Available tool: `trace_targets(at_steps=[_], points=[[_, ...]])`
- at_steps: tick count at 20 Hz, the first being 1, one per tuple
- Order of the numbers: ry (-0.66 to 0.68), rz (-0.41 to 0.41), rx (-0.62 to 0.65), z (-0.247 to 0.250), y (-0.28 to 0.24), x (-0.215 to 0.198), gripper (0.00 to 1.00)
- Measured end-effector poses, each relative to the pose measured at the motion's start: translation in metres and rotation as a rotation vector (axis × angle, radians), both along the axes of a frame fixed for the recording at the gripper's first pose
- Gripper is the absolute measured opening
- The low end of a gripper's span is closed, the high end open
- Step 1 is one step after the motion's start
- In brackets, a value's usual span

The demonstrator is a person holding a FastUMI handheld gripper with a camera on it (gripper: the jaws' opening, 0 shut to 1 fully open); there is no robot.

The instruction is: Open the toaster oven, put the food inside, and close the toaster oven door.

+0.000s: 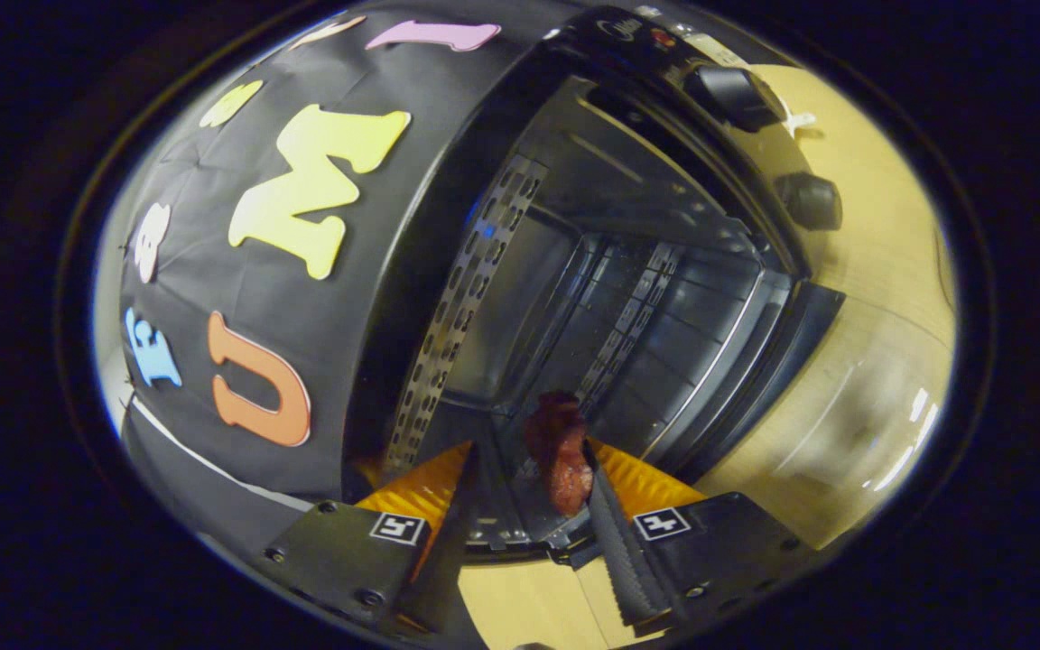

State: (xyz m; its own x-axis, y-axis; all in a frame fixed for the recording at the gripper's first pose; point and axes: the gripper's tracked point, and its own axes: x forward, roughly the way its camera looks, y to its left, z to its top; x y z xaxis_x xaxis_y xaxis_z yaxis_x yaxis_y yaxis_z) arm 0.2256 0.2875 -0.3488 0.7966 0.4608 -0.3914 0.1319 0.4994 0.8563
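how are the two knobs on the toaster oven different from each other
The upper knob looks larger and more elongated, sitting nearer the oven's top corner; the lower knob looks smaller and rounder, nearer the open door. Both are dark and stick out from the control panel.

Light wooden table point(881, 271), smooth and pale. Sitting right on it, a black toaster oven point(628, 271) with door down flat and two round knobs point(809, 200) facing up toward the wood.
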Motion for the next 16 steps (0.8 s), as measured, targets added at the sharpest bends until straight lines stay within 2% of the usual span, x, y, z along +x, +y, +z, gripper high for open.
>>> trace_targets(at_steps=[1, 2, 4, 7, 12, 16], points=[[-0.015, 0.015, -0.061, -0.001, -0.005, -0.003, 0.75], [-0.027, 0.026, -0.103, 0.0, -0.01, -0.006, 0.88], [-0.048, 0.042, -0.166, 0.004, -0.017, -0.009, 0.94], [-0.06, 0.081, -0.252, 0.007, -0.03, -0.019, 1.0], [-0.099, 0.162, -0.389, 0.018, -0.055, -0.05, 0.99], [-0.125, 0.253, -0.547, 0.024, -0.085, -0.087, 1.0]])
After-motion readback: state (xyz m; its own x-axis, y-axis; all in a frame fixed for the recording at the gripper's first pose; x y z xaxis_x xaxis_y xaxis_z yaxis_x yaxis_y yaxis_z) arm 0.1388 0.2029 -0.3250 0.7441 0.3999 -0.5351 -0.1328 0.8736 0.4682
